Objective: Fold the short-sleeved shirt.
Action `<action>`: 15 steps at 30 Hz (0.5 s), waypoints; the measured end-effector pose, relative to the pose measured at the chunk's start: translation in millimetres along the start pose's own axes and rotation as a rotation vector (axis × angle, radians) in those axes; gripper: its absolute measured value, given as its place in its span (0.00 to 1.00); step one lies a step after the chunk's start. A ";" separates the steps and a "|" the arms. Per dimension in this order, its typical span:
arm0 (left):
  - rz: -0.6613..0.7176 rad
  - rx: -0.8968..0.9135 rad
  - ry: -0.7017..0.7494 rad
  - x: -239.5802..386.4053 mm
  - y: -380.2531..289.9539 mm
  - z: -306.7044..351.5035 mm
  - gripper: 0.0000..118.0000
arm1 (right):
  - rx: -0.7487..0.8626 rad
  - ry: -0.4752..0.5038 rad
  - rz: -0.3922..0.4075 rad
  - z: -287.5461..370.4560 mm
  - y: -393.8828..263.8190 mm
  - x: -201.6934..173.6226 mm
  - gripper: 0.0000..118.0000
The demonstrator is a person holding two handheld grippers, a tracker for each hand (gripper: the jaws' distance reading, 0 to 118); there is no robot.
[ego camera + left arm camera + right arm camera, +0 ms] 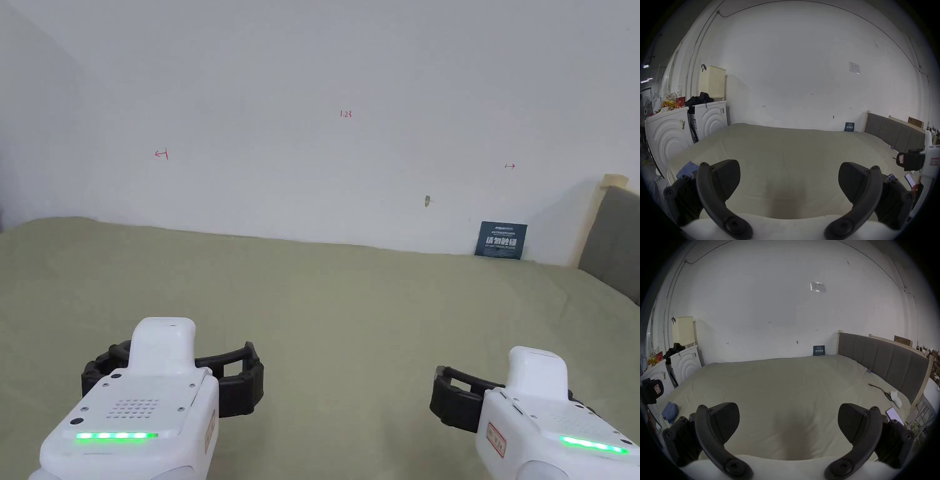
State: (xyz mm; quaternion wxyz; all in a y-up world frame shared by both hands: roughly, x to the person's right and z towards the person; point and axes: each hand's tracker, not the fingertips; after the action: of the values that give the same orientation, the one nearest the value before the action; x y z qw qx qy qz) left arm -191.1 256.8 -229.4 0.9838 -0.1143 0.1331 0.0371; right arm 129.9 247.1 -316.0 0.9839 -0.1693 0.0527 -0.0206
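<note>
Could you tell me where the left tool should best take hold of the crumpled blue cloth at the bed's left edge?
Probably the raised top folds of the blue cloth, coming from above and its right. It lies bunched on the bed with no flat hem showing, and the left tool, open, is nearer than the right tool.

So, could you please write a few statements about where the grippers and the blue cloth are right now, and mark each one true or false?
1. Both the left gripper and the right gripper have their jaws spread apart. True.
2. The left gripper is clamped on the blue cloth. False: it holds nothing, and the cloth lies bunched near the bed's left edge.
3. A phone lies on the bed near the headboard side. True.
4. A shirt is spread flat in the middle of the bed. False: only bare green sheet lies there.
</note>
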 end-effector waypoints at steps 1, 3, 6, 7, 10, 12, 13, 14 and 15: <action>0.001 -0.005 0.001 -0.7 1.4 -0.4 1.00 | 0.002 -0.014 0.007 1.7 0.6 -1.1 1.00; 0.017 -0.006 -0.003 -1.6 2.6 0.7 1.00 | 0.013 -0.030 0.018 3.9 1.6 -0.8 1.00; 0.032 -0.006 -0.007 -2.3 4.1 0.9 1.00 | 0.018 -0.008 -0.002 8.0 4.1 2.4 1.00; 0.029 -0.008 -0.004 -1.8 4.6 0.5 1.00 | 0.018 -0.001 -0.008 9.0 4.8 3.6 1.00; 0.015 -0.008 0.000 -0.2 5.9 -0.5 1.00 | 0.025 0.000 -0.020 10.5 6.8 6.0 1.00; 0.014 -0.009 -0.008 0.0 5.6 -0.3 1.00 | 0.020 0.011 -0.029 9.6 7.1 8.6 1.00; 0.018 -0.009 -0.011 0.2 5.7 -0.2 1.00 | 0.006 0.018 -0.039 9.3 7.5 9.3 1.00; 0.022 -0.010 -0.019 0.1 5.2 0.3 1.00 | -0.009 0.005 -0.039 8.7 7.3 8.0 1.00; 0.026 -0.013 -0.023 0.0 4.9 0.5 1.00 | -0.005 0.003 -0.034 8.9 6.5 7.5 1.00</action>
State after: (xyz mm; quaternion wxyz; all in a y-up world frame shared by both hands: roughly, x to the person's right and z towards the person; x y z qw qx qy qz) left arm -191.5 261.7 -230.0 0.9839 -0.1186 0.1231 0.0520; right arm 138.4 255.8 -310.6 0.9830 -0.1726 0.0513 -0.0372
